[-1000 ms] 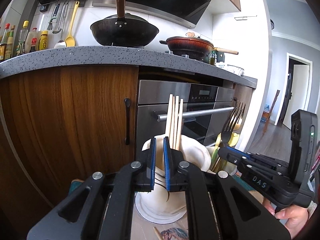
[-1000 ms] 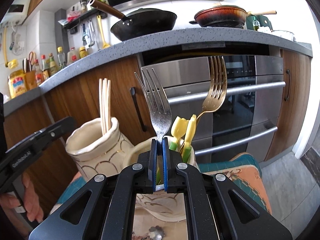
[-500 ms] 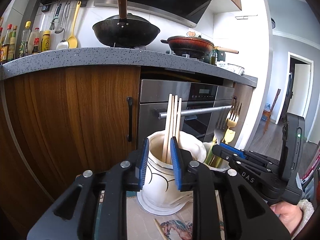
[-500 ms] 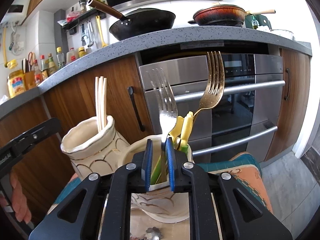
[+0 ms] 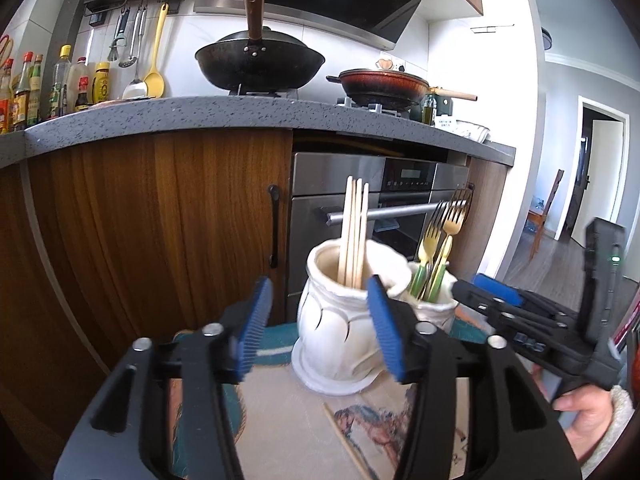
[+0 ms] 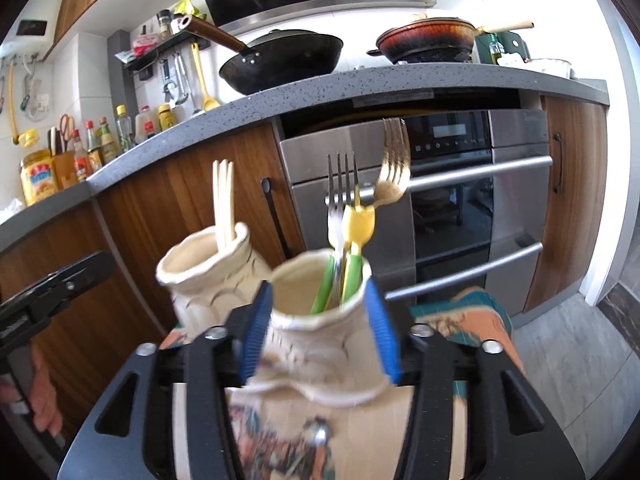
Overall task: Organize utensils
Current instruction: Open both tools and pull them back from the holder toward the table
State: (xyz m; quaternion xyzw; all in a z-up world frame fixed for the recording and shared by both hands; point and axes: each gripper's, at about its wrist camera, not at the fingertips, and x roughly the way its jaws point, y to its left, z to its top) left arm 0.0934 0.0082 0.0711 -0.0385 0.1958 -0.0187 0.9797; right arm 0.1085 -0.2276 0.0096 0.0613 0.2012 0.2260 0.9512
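The left gripper point(image 5: 320, 322) stood wide open and held nothing; its blue pads point(image 5: 256, 322) flanked empty air, with the right pad crossing in front of the chopstick jar point(image 5: 340, 320) without visibly touching it. The right gripper point(image 6: 320, 326) was also spread wide, its pads point(image 6: 382, 330) on either side of the fork jar point(image 6: 320, 328), close to its walls, though blur hid whether they touched. Only the left wrist view showed a single loose chopstick point(image 5: 346, 442) lying on the patterned mat point(image 5: 280, 420), running diagonally from near the jar's base toward the camera's lower right, and the person's right hand point(image 5: 588, 412) gripping the other tool. Only the right wrist view showed into the fork jar, where green handles point(image 6: 352, 276) leaned against the rim, and a blurred metal piece point(image 6: 318, 434) on the mat just below the jar. The chopsticks point(image 5: 354, 232) stood nearly upright in their jar, tips up, long axis vertical. The forks point(image 6: 342, 188) stood tines up, a silver one straight and a gold one point(image 6: 394, 164) tilted to the right. The two jars sat just beside each other in front of the oven point(image 6: 460, 200).
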